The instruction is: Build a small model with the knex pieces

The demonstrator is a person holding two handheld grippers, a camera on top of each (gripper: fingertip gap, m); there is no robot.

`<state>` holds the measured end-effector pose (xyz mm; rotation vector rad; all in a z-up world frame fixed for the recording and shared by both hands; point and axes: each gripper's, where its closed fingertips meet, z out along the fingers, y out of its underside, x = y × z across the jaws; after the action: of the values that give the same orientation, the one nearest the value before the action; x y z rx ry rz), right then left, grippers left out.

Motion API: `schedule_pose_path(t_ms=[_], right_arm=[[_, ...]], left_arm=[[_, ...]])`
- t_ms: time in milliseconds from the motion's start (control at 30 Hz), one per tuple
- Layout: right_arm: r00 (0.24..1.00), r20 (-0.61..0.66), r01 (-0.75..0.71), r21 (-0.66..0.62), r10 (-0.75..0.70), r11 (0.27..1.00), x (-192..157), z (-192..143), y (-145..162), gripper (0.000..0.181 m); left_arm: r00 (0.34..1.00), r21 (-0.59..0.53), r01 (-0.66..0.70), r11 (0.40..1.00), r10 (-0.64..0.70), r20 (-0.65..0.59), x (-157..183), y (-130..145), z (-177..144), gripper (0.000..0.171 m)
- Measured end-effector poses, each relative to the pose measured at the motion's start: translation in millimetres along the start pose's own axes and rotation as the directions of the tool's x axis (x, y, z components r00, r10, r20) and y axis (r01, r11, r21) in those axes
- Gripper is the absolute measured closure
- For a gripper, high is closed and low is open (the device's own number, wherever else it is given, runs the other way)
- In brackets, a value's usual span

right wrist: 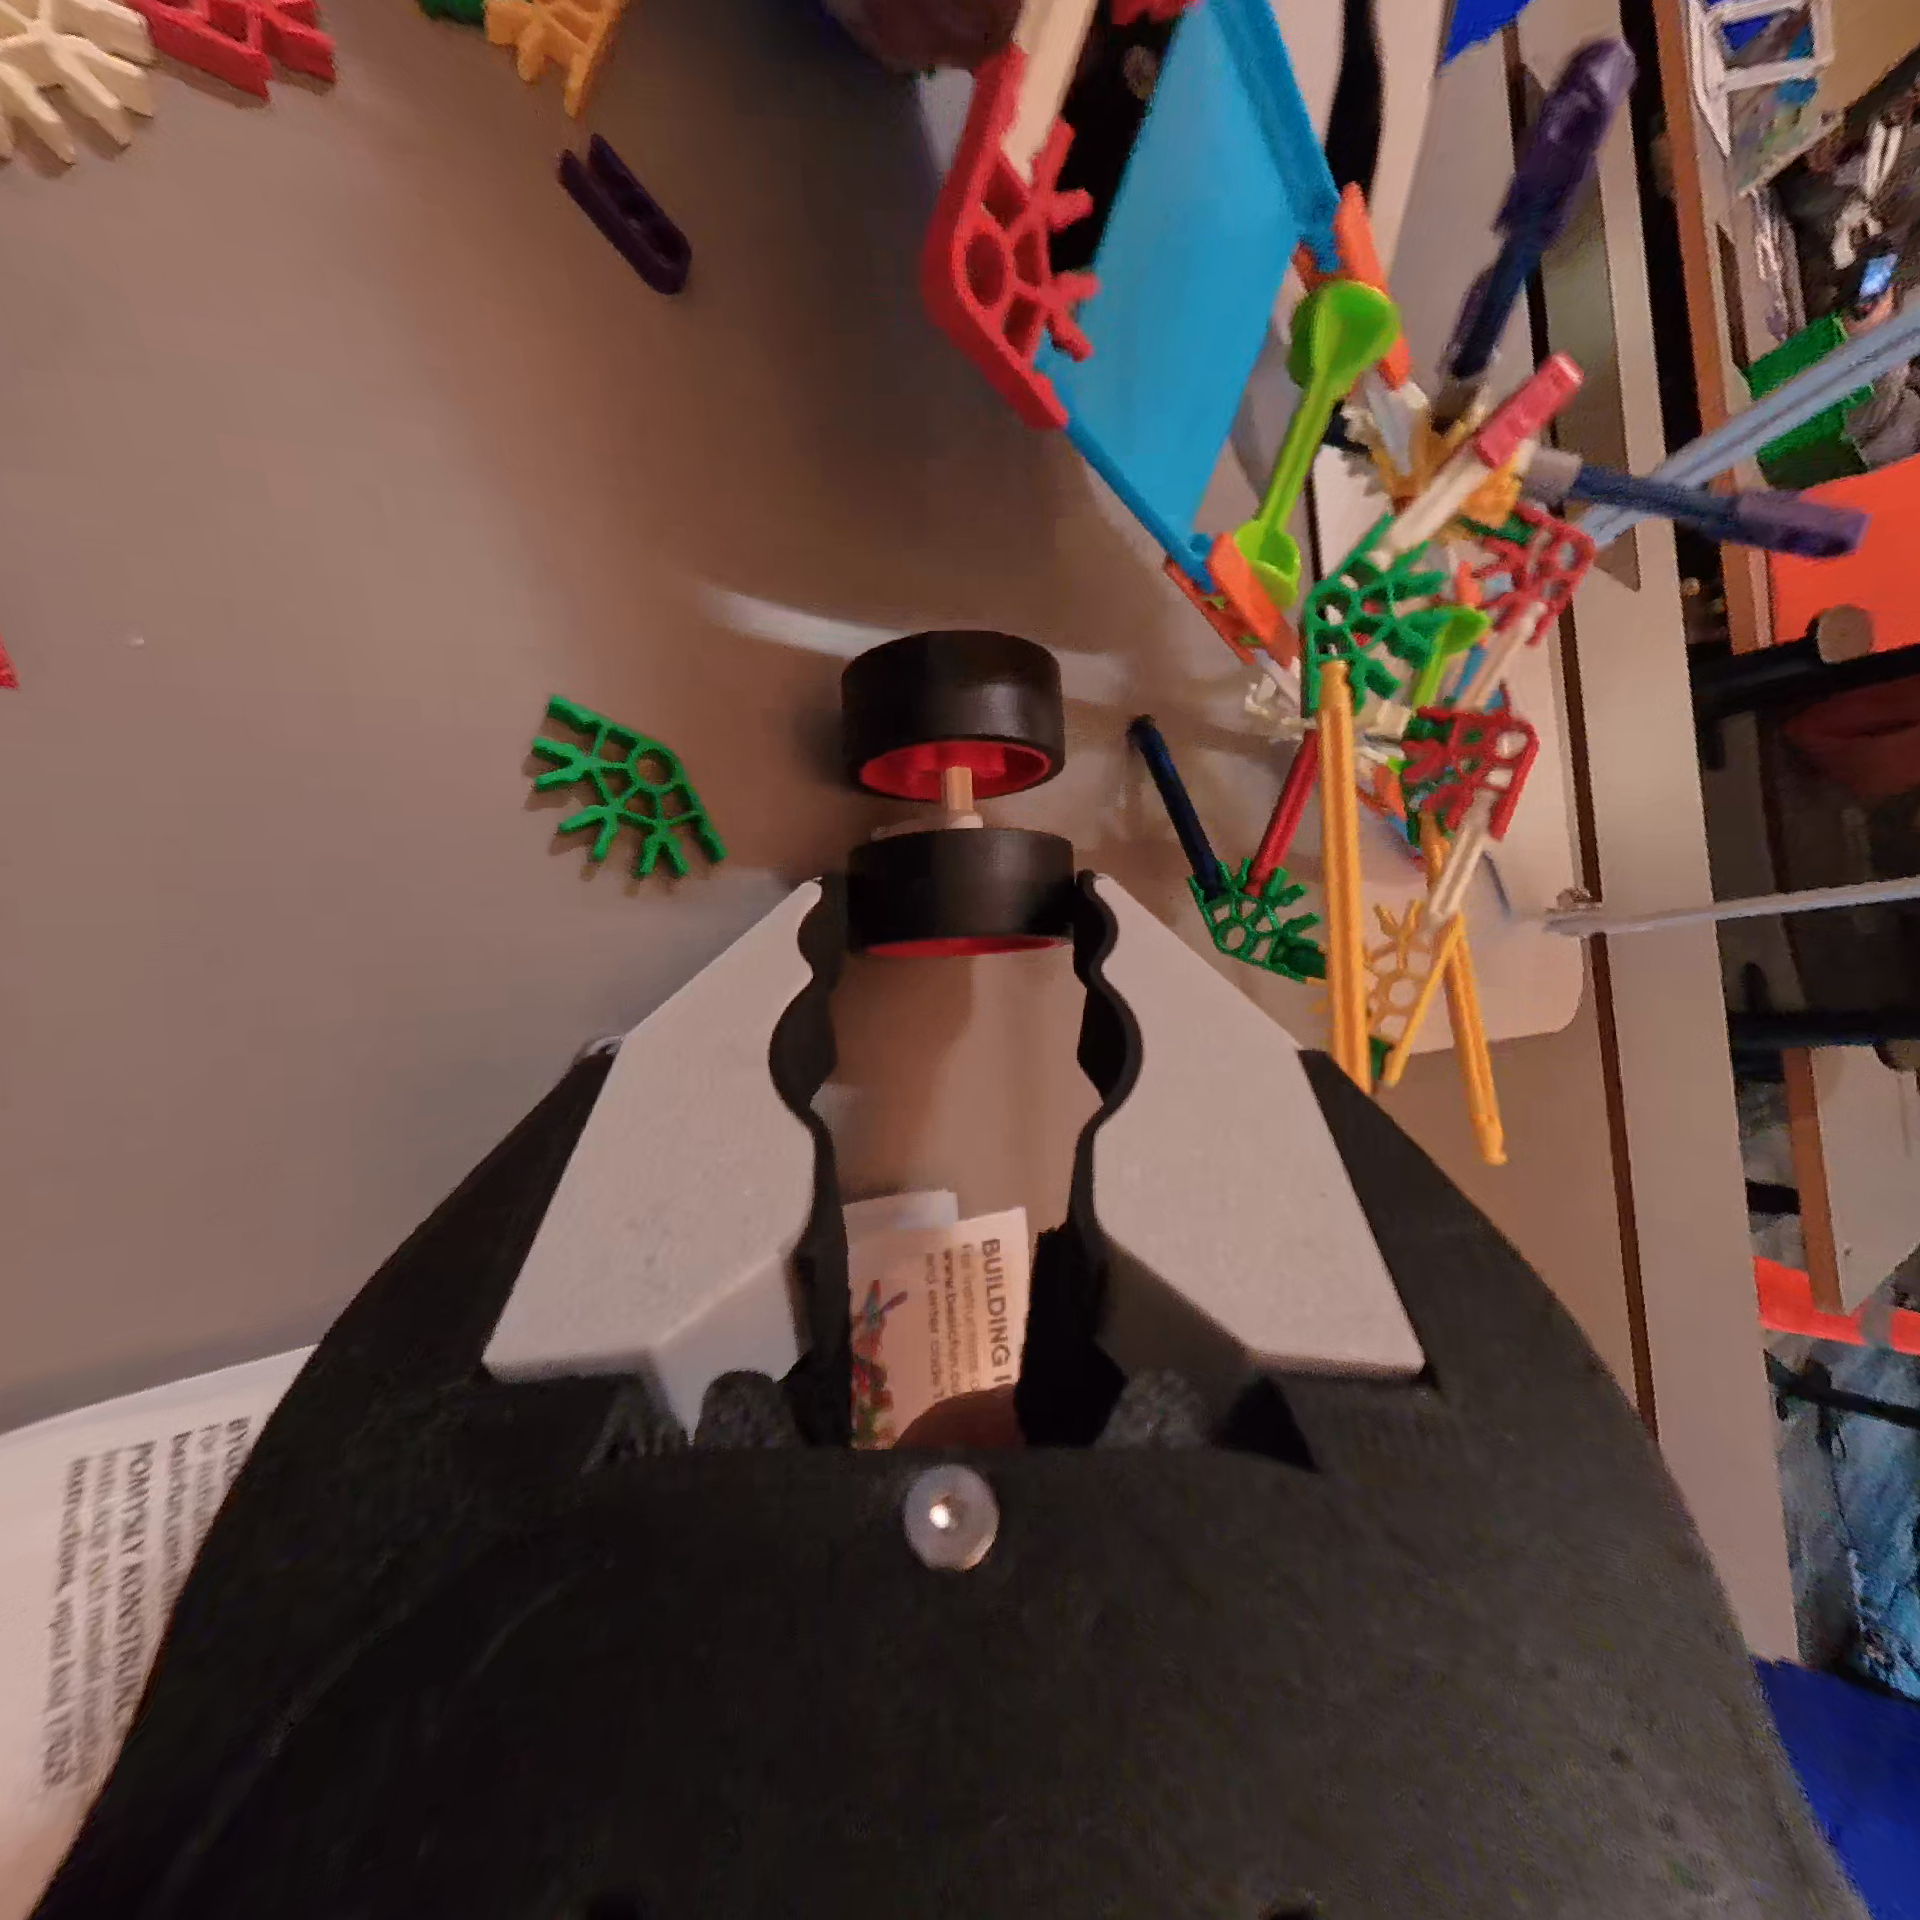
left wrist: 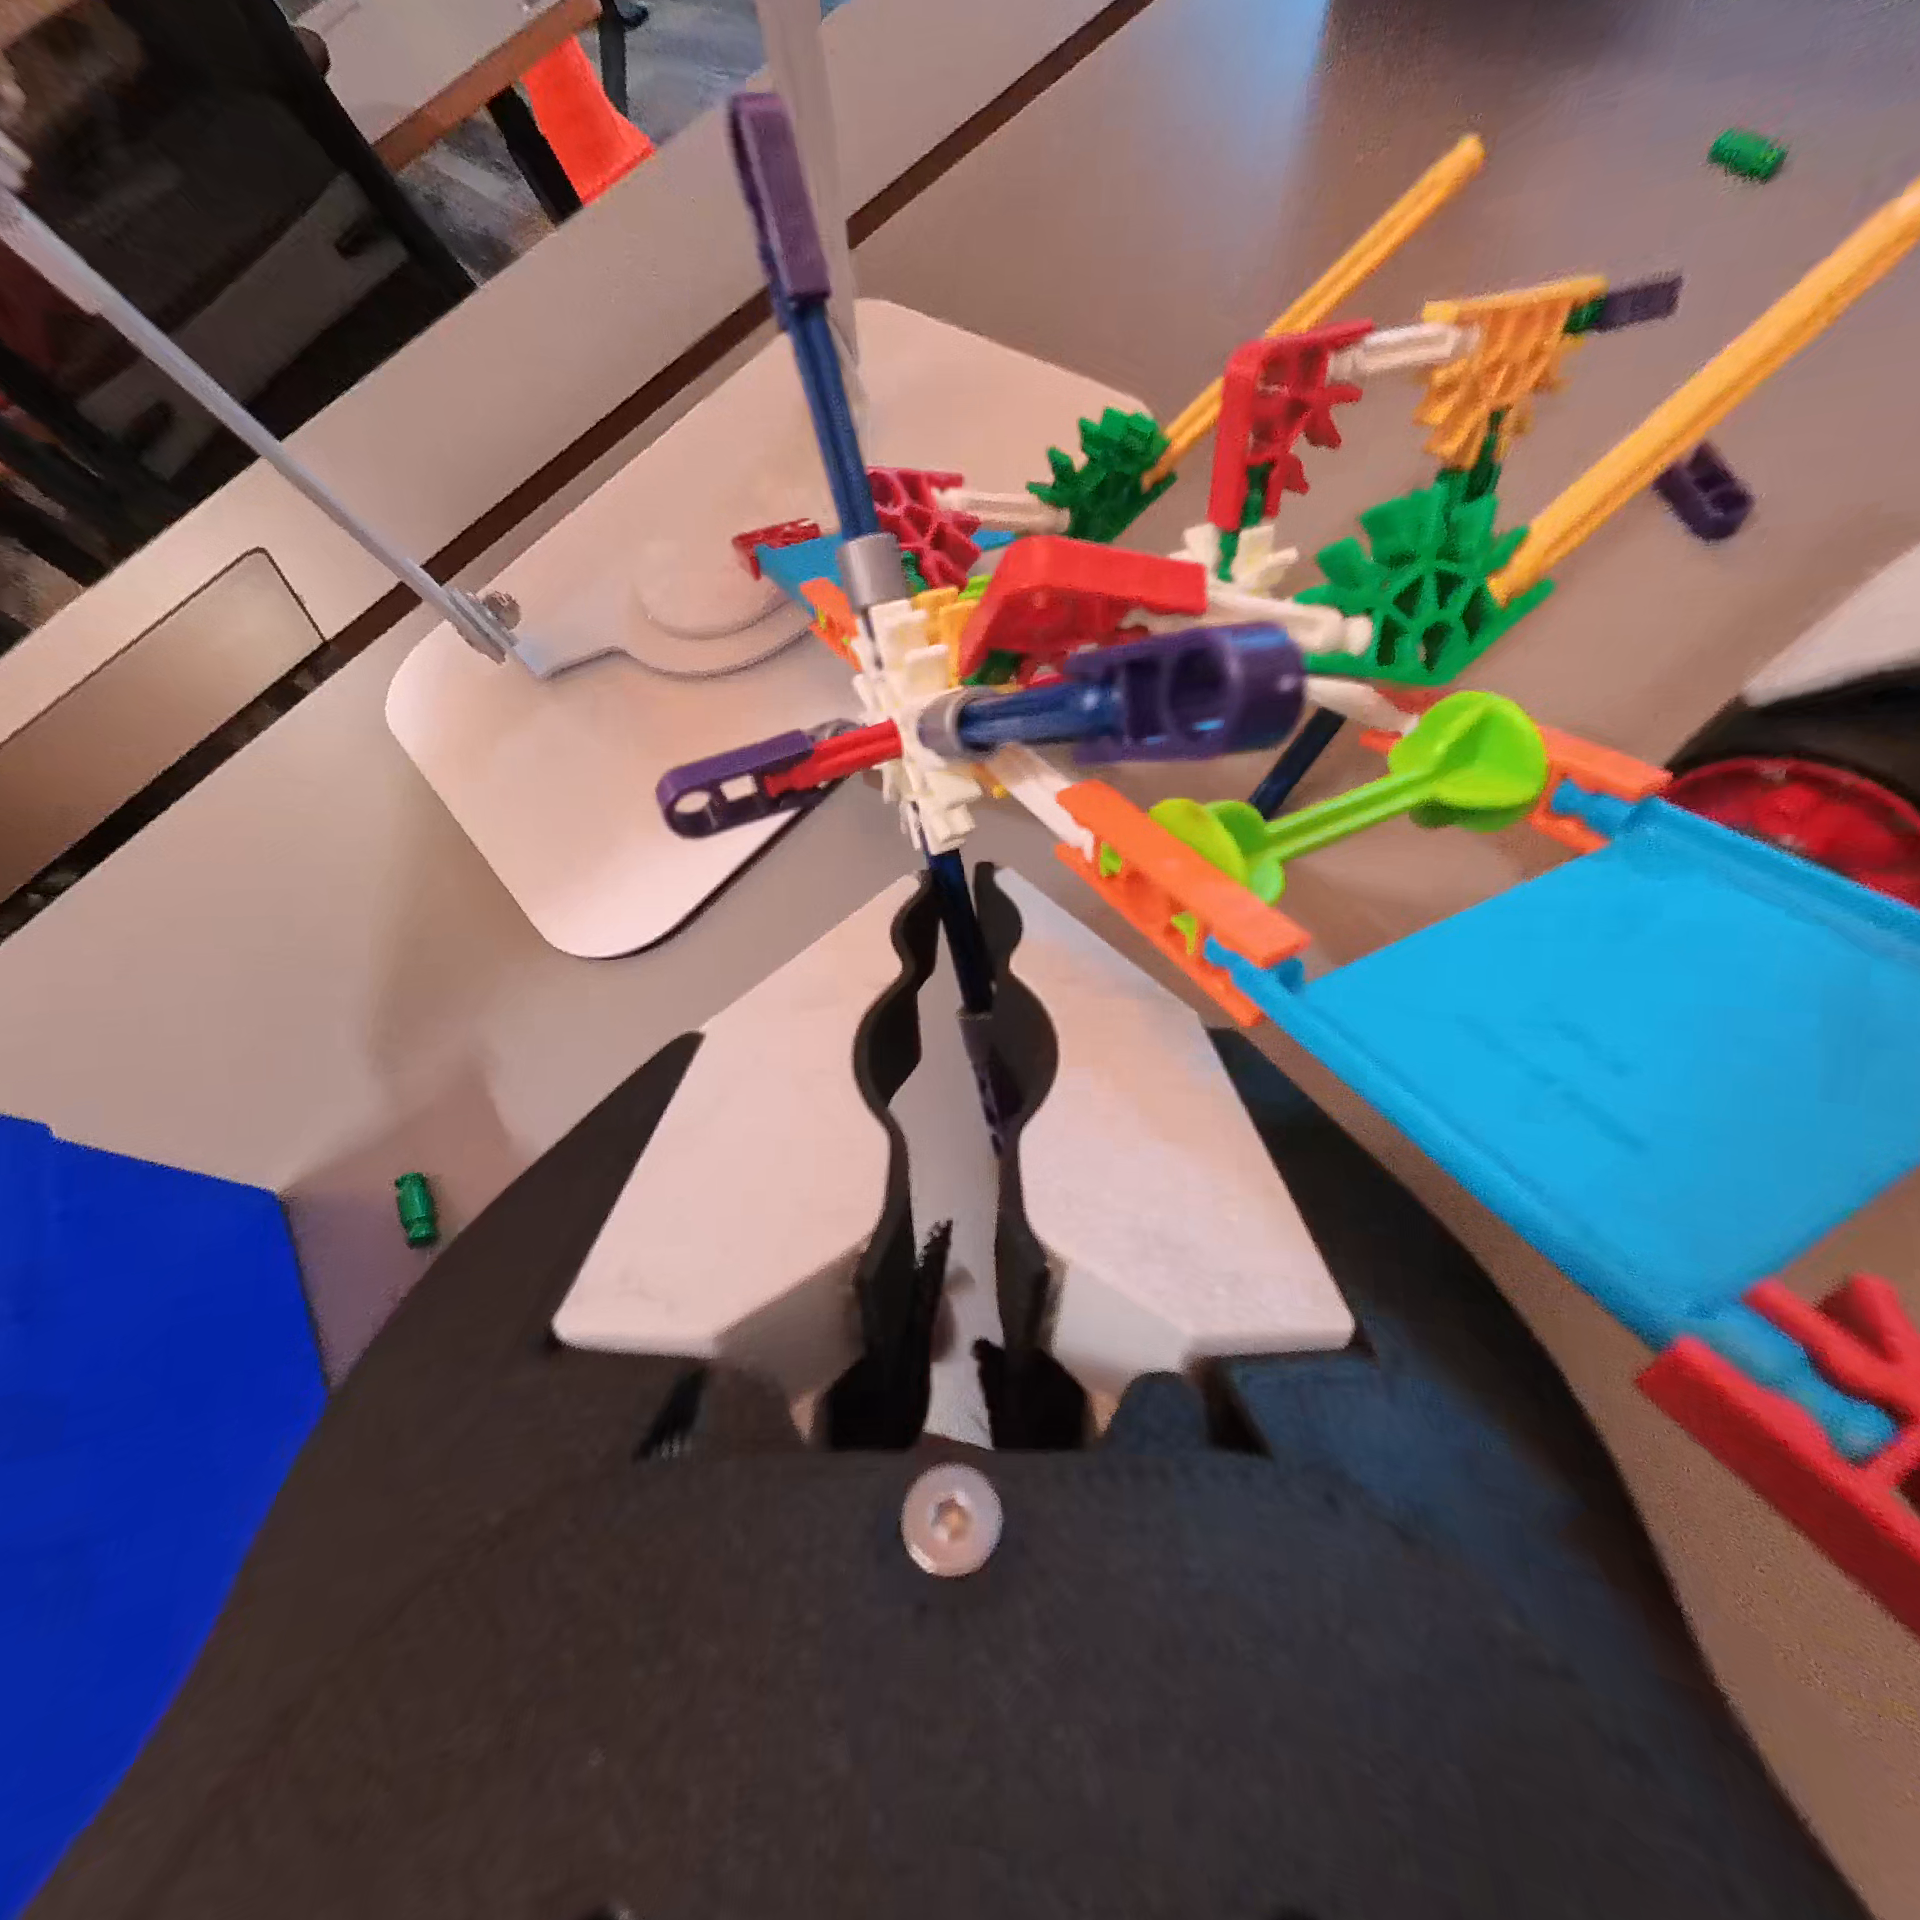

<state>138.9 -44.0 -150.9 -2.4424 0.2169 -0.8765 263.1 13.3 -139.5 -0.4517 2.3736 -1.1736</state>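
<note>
My left gripper [left wrist: 958, 883] is shut on a dark blue rod [left wrist: 961, 940] with a purple end piece, one spoke of a colourful rod-and-connector toy model [left wrist: 1174, 665]. The model has a white hub, purple clips, red, green and yellow connectors, lime green spindles and a light blue panel [left wrist: 1621, 1049]. The model also shows in the right wrist view [right wrist: 1382, 623], held up to the right. My right gripper [right wrist: 958, 894] is shut on the near black wheel [right wrist: 961, 883] of a pair of black wheels with red hubs joined by a short tan axle; the far wheel [right wrist: 951, 707] sticks out ahead.
Loose pieces lie on the grey table: a green connector [right wrist: 623, 774], a purple clip [right wrist: 623, 213], white and red connectors [right wrist: 73, 73], small green bits [left wrist: 418, 1208]. A white stand base [left wrist: 582, 790] sits behind the model. A blue box [left wrist: 135, 1455] is at left. Printed leaflets [right wrist: 83, 1538] lie near. Spacing between my two grippers at the tips: around 15 centimetres. It is some 12 centimetres from my right tips to the purple clip [right wrist: 623, 213].
</note>
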Motion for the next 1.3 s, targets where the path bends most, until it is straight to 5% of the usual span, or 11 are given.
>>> schedule_pose_path(t_ms=[167,433,667,900,1100,1200,1300], right_arm=[[0.996,0.028,-0.087,0.115,0.084,0.99,4,-18,-16,0.135],[0.945,-0.12,-0.301,0.06,0.306,0.952,59,-21,18,0.14],[0.905,-0.005,-0.424,-0.015,0.424,0.905,60,7,31,0.139],[0.7,0.273,-0.698,0.063,0.66,0.713,74,-3,26,0.146],[0.73,0.19,-0.682,0.135,0.657,0.719,102,-16,22,0.151],[0.785,0.183,-0.609,0.054,0.592,0.791,80,-35,15,0.159],[0.735,0.324,-0.616,-0.048,0.595,0.787,32,-36,10,0.16]], left_arm=[[1.0,0.041,0.016,0.999,-0.015,-0.012,3,-10,-2,0.17],[0.997,0.058,0.046,0.997,-0.042,-0.062,8,-18,-2,0.171],[0.996,0.062,0.052,0.997,-0.047,-0.074,9,-20,0,0.17],[0.992,0.052,0.085,0.995,-0.08,-0.094,7,-17,3,0.17],[0.987,0.03,0.131,0.991,-0.127,-0.103,4,-12,7,0.169],[0.974,0.026,0.184,0.983,-0.179,-0.139,4,-12,8,0.171],[0.961,0.025,0.231,0.973,-0.224,-0.164,4,-15,11,0.17]])
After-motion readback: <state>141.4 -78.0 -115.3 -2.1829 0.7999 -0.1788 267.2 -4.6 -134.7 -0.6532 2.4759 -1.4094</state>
